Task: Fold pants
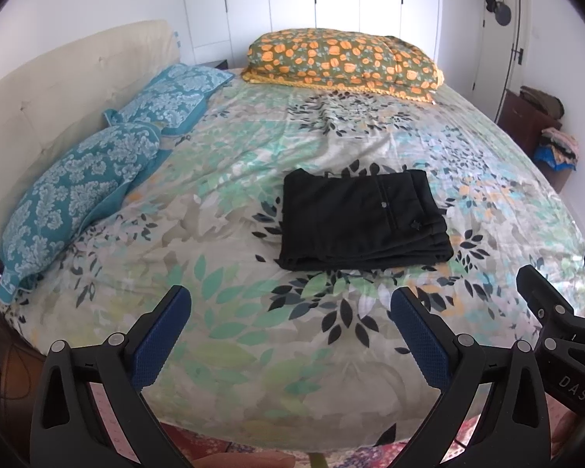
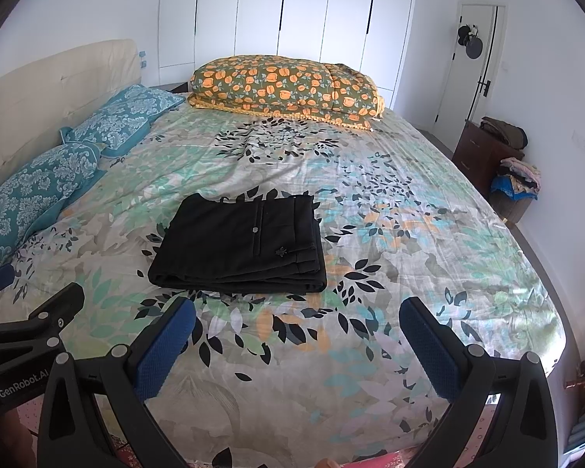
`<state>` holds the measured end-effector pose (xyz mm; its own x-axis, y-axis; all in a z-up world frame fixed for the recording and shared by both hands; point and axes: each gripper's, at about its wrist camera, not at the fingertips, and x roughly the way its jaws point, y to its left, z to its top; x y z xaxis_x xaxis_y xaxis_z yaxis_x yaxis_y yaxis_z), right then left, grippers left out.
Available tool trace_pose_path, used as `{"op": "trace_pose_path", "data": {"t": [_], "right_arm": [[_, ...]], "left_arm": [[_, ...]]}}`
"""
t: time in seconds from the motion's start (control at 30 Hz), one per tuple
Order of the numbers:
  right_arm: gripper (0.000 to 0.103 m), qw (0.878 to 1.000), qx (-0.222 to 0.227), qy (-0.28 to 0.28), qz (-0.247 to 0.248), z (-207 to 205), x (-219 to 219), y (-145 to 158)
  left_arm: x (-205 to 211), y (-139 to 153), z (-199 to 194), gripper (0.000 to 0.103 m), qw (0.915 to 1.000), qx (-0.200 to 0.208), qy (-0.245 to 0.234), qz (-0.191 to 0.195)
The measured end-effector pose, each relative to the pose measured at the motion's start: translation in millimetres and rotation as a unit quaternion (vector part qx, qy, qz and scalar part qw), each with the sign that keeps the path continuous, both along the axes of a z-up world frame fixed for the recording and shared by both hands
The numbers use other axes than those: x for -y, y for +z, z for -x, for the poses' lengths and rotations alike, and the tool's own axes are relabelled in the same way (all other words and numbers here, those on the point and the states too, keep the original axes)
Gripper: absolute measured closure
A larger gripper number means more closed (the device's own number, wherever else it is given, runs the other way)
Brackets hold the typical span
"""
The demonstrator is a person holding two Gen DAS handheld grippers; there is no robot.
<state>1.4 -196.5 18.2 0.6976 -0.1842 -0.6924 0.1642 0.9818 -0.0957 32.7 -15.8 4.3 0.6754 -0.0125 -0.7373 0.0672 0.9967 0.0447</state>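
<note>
Black pants (image 1: 364, 220) lie folded into a flat rectangle in the middle of the bed, pocket button facing up; they also show in the right wrist view (image 2: 241, 247). My left gripper (image 1: 290, 304) is open and empty, held back from the pants near the bed's front edge. My right gripper (image 2: 296, 314) is open and empty, also short of the pants. The right gripper shows at the right edge of the left wrist view (image 1: 557, 292). The left gripper shows at the left edge of the right wrist view (image 2: 31, 300).
The bed has a leaf-print cover (image 1: 222, 234). Two teal pillows (image 1: 78, 187) lean on the cream headboard at left. A folded orange-flowered quilt (image 1: 343, 62) lies at the far side. A dresser and clothes pile (image 2: 514, 171) stand at right by the door.
</note>
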Motion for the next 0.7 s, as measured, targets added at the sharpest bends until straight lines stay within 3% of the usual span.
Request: {"op": "trace_pose_path", "data": {"t": [0.7], "right_arm": [[0.000, 1.000, 0.000, -0.001, 0.000, 0.3, 0.9, -0.6]], "left_arm": [[2.5, -0.2, 0.3, 0.001, 1.0000, 0.000, 0.001, -0.001]]}}
